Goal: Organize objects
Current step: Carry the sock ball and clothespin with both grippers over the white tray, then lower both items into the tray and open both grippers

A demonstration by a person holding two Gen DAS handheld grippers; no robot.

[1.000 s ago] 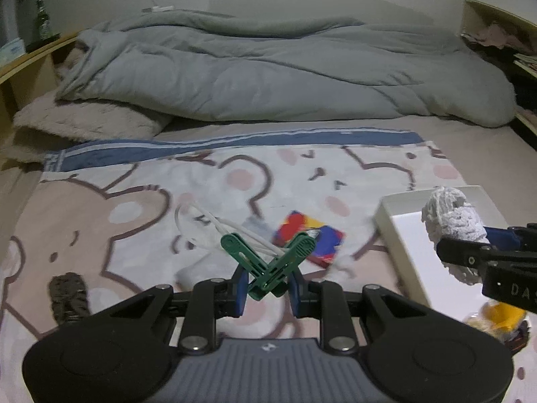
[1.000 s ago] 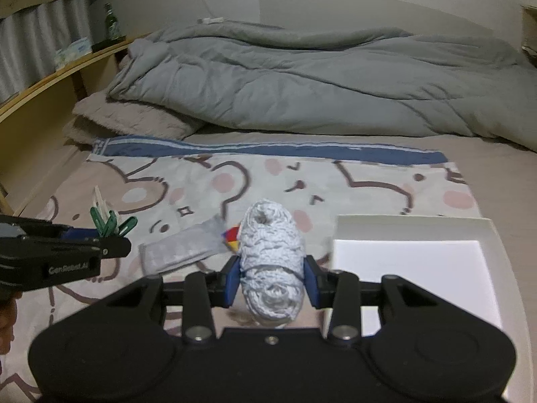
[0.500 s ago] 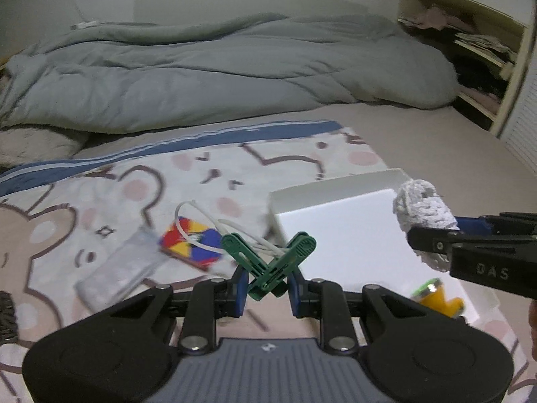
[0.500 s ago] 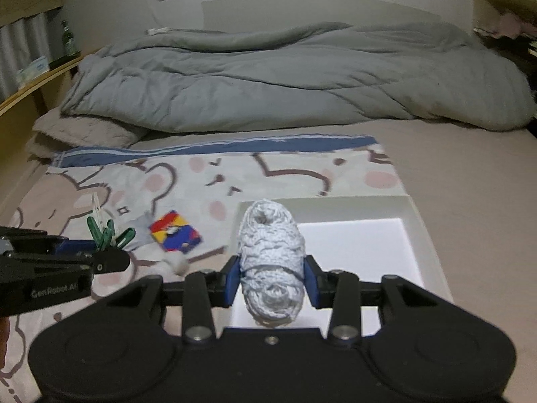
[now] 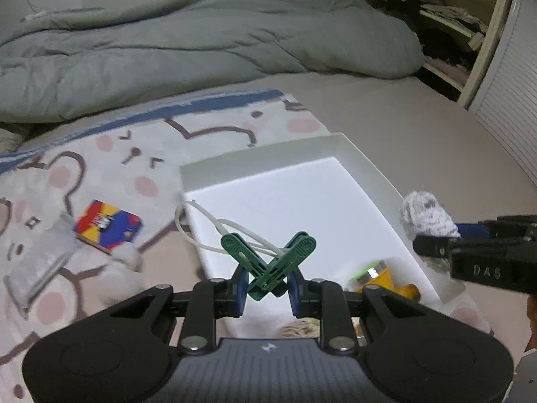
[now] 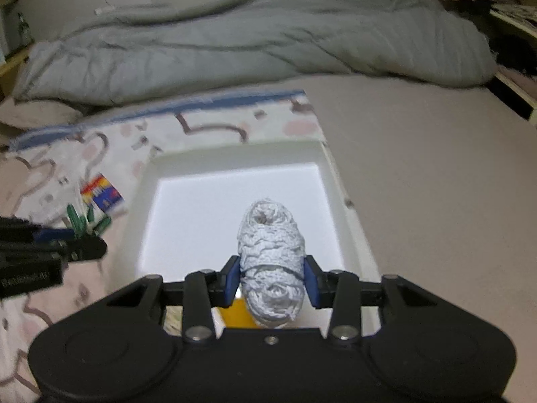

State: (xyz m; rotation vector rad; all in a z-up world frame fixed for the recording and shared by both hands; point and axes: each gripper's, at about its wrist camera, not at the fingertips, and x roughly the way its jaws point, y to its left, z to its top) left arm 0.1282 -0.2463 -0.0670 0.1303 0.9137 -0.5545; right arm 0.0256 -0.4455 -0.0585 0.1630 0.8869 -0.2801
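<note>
Bed (image 5: 386, 127) | white tray (image 5: 365, 168) w/ yellow toy (image 5: 386, 277) | card (image 5: 107, 226) beside

The green ridged plastic clothes pegs (image 5: 268, 268) look matt, with a smooth white cord (image 5: 214, 231) looped through them. The white ball of twisted cotton yarn (image 6: 270, 268) is rough and fuzzy. The white shallow box (image 5: 365, 168) looks like smooth matt card. At eleven o'clock, the grey quilted cloth duvet (image 5: 201, 43) lies soft and creased.
</note>
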